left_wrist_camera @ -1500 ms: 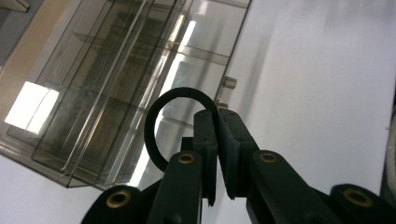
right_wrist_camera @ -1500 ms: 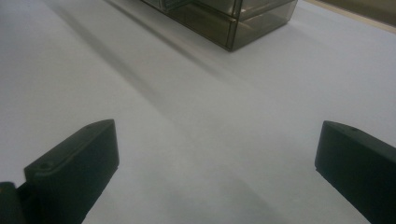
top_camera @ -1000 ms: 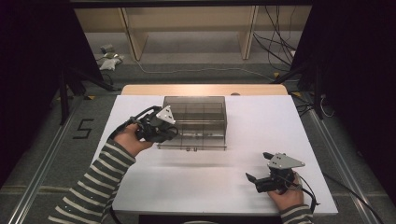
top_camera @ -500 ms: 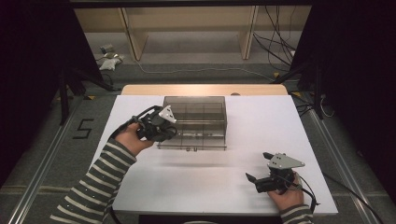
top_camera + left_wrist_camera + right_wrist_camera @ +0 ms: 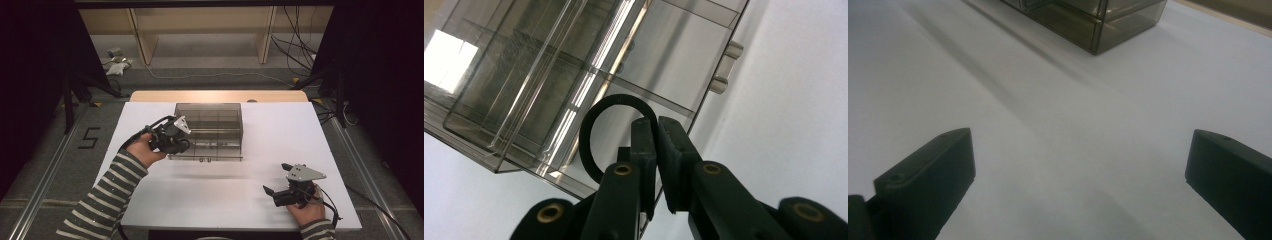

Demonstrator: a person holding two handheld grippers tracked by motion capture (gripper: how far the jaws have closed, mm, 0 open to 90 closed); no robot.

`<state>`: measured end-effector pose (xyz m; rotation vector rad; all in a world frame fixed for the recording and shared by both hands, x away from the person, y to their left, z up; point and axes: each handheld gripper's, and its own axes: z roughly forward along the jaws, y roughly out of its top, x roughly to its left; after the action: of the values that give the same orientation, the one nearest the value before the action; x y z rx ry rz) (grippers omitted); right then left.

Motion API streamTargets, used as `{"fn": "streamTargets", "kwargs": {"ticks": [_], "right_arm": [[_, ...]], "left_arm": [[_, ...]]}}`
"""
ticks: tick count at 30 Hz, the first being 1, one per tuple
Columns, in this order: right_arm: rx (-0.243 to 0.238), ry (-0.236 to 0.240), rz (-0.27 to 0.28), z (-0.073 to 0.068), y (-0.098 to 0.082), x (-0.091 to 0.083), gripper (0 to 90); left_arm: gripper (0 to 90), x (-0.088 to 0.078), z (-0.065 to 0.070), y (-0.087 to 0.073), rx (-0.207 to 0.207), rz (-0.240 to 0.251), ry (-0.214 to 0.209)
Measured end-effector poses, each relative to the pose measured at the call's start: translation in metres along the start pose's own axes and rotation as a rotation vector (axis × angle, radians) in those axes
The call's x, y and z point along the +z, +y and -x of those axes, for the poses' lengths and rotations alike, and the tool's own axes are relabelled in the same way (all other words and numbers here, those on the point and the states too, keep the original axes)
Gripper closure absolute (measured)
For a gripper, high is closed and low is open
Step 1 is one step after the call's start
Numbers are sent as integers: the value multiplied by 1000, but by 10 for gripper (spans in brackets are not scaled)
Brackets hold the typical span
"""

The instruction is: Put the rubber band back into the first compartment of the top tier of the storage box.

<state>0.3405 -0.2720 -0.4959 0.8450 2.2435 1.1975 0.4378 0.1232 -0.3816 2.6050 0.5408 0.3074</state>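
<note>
Resting low on the near right part of the white desk, the right tool is held in the person's right hand, with its jaws spread wide and nothing between them. In the right gripper view both jaws stand far apart over bare desk surface, and a corner of the clear box lies well beyond them.

Farther in, at the left, the left hand with a striped sleeve holds the left tool against the near left side of the clear box. In the left gripper view the left tool has its jaws pressed together, pinching a thin black ring. The ring stands up from the jaw tips, in front of the box wall; whether it touches the box cannot be told.

The clear box is smoky and see-through, divided inside into compartments, with small hinge knobs along one edge. It sits near the middle of the desk, toward the far side.

Beyond the desk, a wooden frame and loose cables occupy the floor.
</note>
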Motion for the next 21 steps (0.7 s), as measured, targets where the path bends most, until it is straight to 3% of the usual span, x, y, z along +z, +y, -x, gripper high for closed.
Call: {"fn": "streamTargets", "kwargs": {"ticks": [21], "right_arm": [[-2,-1,2,0,0,0,7]], "left_arm": [[847,12,-6,1,-17,-46,-13]]}}
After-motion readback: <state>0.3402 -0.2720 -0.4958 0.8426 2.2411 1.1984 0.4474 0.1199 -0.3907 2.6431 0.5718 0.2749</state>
